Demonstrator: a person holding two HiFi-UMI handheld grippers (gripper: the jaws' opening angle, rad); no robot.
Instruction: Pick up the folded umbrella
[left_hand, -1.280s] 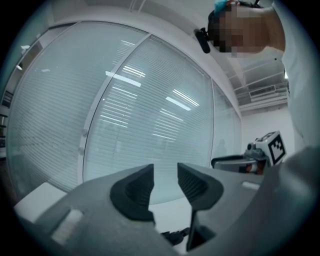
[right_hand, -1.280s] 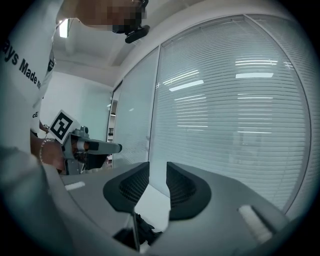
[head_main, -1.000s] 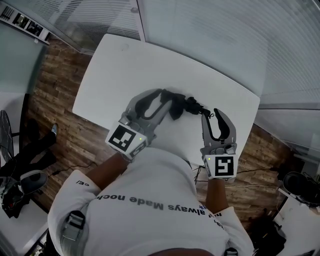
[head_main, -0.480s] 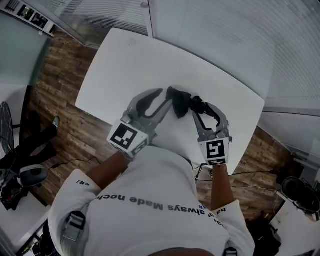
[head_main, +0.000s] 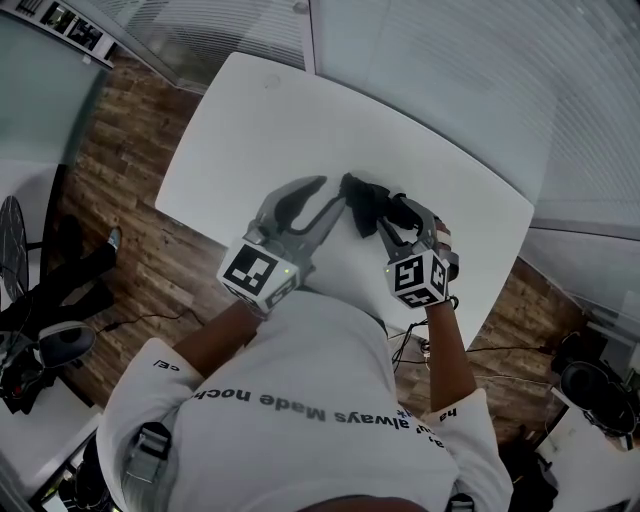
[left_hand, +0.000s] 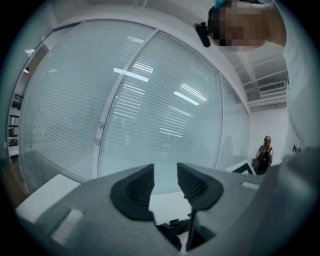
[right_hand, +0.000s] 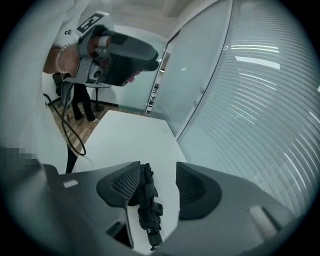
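Head view, with one view from each of the tongs. A folded umbrella (head_main: 362, 198), black and compact, lies on the white surface (head_main: 250, 130), near the edge closest to the person and between the two pairs of tongs.

Left tongs (left_hand: 165, 182): jaws apart with a narrow gap that holds nothing. Only the surface and the blind-covered glass wall (head_main: 450, 80) show through it. From above, the tips sit just beside the umbrella's left end. Whether they touch it cannot be told. In the left gripper view a dark part of the umbrella shows low in the picture, below the jaws.

Right tongs (right_hand: 159, 186): tilted downward over the umbrella's right end, jaws opening. The umbrella runs lengthwise between them. It lies against the ribbed pad on the left of the right gripper view and is clearly apart from the opposite pad, with bare surface showing in that gap. Its handle end points back toward the camera.

Wooden floor (head_main: 130, 200) surrounds the surface.
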